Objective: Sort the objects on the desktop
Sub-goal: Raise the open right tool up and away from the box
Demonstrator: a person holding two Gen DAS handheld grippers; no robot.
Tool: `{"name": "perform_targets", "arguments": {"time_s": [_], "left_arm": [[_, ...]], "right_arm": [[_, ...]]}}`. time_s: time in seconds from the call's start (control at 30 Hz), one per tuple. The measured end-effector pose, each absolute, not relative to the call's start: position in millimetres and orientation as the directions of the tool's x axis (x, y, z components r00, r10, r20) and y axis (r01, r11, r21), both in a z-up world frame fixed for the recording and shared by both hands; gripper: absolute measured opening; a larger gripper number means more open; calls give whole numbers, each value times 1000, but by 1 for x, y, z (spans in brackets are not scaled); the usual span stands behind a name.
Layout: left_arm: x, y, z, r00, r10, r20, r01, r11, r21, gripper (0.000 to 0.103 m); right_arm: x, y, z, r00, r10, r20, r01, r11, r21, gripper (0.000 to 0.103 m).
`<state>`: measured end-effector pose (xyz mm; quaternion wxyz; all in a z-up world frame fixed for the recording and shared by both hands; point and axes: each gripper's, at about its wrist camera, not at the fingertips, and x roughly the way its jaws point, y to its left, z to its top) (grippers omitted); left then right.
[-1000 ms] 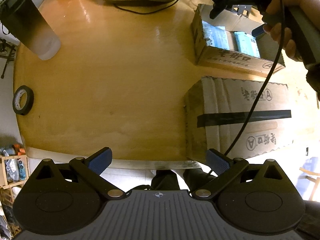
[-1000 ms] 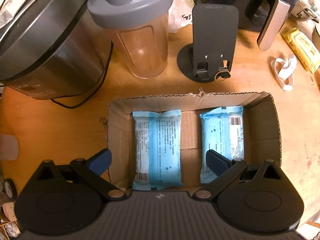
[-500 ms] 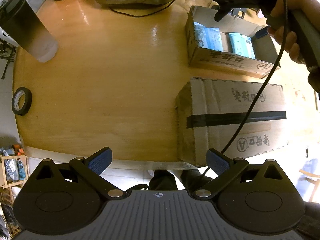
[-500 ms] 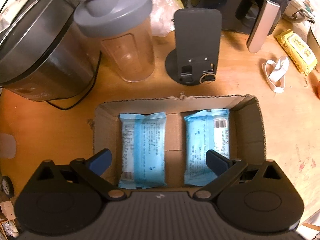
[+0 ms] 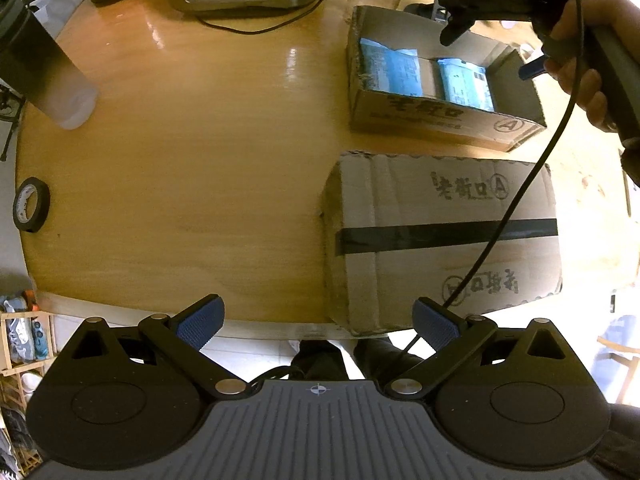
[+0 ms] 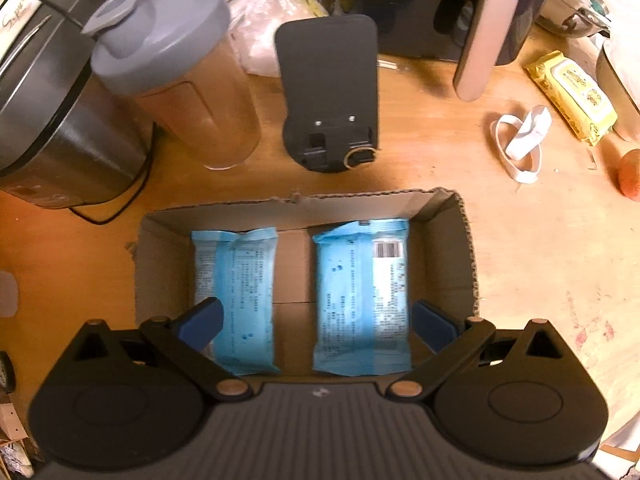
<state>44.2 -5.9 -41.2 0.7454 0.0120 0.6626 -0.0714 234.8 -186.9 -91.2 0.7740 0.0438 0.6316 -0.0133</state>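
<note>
An open cardboard box holds two blue wipe packs, one on the left and one on the right. My right gripper hovers open above the box's near side with nothing between its fingers. In the left wrist view the same box lies far right, and a hand holds the right gripper over it. My left gripper stands open over the table's near edge, empty. A closed, taped cardboard box sits just ahead of its right finger.
A grey-lidded shaker bottle, a black stand, a steel cooker, a white strap and a yellow wipe pack stand beyond the open box. A black tape roll and a dark bottle sit left.
Both grippers have drawn back toward me. The open box now sits farther ahead of the right gripper, and more of the table shows in the left wrist view. Both stay open.
</note>
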Motion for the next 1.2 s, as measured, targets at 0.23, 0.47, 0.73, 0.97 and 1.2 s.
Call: {"name": "perform_targets", "arguments": {"time_s": [0.23,0.47,0.73,0.97,1.2], "left_arm": [[42,-19,-40,113,-88,-990,128,989,-73,103],[40,-32,-39,112,-84,-990,134,989,-68,103],[42,-45,-39,111,-81,-991,138,988,-65,103],[45,-54,-40,108,-83,-991,143,987,-68,103],[46,-60,-39,105,-87,-991,147,987,-71,103]], "right_arm": [[232,-206,-92,202,33,-979,88,995,52,103],[231,-224,-92,203,30,-979,97,994,51,103],[230,-243,-94,200,27,-979,104,993,48,103],[228,-258,-95,197,19,-980,109,993,41,103],[228,-270,-96,195,14,-981,114,993,37,103]]}}
